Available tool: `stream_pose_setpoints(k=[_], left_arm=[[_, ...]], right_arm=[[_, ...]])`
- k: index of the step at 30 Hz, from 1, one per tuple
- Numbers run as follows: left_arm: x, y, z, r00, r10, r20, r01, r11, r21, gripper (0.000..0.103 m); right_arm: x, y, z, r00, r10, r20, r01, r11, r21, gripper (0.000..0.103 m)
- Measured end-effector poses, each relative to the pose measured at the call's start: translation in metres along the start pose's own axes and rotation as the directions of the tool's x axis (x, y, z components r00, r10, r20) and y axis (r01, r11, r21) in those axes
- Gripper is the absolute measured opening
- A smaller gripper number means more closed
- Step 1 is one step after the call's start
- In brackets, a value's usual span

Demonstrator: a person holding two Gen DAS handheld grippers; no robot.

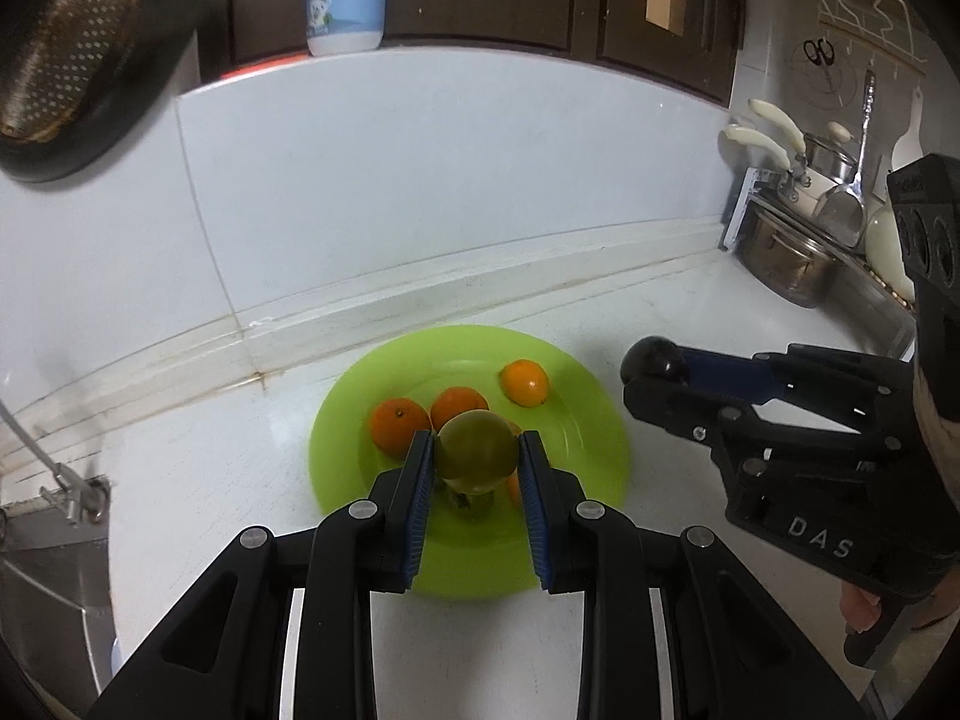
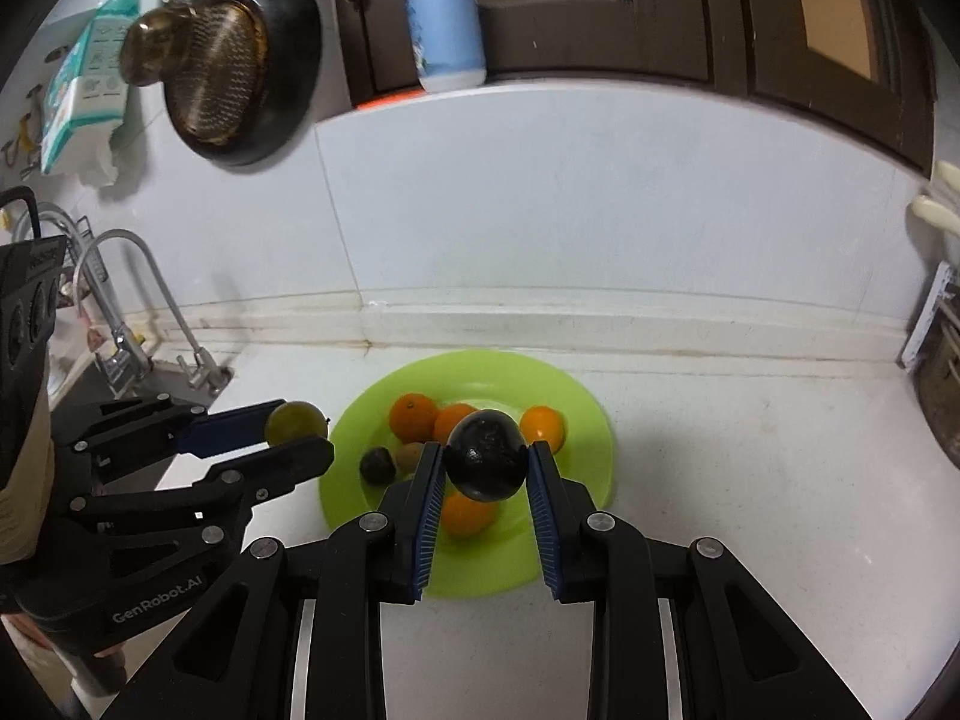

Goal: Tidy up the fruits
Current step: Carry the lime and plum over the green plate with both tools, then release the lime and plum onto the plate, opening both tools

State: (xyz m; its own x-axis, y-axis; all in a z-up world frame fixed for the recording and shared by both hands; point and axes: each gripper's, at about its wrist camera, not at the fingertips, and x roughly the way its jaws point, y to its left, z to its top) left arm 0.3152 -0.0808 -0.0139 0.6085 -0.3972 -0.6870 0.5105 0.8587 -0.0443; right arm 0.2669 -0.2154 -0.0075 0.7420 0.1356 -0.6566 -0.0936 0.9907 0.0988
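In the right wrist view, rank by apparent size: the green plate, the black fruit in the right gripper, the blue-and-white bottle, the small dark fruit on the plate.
1. green plate
2. blue-and-white bottle
3. black fruit, nearer the camera, so it looks inflated
4. small dark fruit

White countertop (image 2: 750, 480) meets a pale tiled wall (image 2: 600, 210) along a stained raised ledge (image 2: 540, 324). Dark brown cabinets (image 2: 720, 12) above; a blue-and-white bottle (image 2: 444, 18) stands on the shelf edge below them. Dark pan (image 2: 240, 66) hangs on the wall. Faucet (image 2: 132, 312) and sink at left. Pots (image 1: 792, 258) and utensils at right. Light dim, even.
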Motion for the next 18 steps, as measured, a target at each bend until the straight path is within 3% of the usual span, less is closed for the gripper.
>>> stream_pose_setpoints(k=[13,16,18], left_arm=[[0.055,0.004,0.006,0.996,-0.026,-0.085,0.025,1.0,-0.01,0.029],[0.058,0.004,0.007,0.996,-0.009,-0.084,0.008,1.0,-0.008,0.04],[0.057,0.006,0.005,0.996,0.005,-0.087,-0.007,1.0,-0.019,0.041]], right_arm=[[0.055,-0.018,0.002,0.994,0.007,-0.109,-0.01,1.0,-0.025,0.029],[0.061,-0.021,0.0,0.993,0.017,-0.118,-0.019,1.0,-0.02,0.029],[0.065,-0.023,0.0,0.992,0.016,-0.126,-0.018,1.0,-0.014,0.032]])
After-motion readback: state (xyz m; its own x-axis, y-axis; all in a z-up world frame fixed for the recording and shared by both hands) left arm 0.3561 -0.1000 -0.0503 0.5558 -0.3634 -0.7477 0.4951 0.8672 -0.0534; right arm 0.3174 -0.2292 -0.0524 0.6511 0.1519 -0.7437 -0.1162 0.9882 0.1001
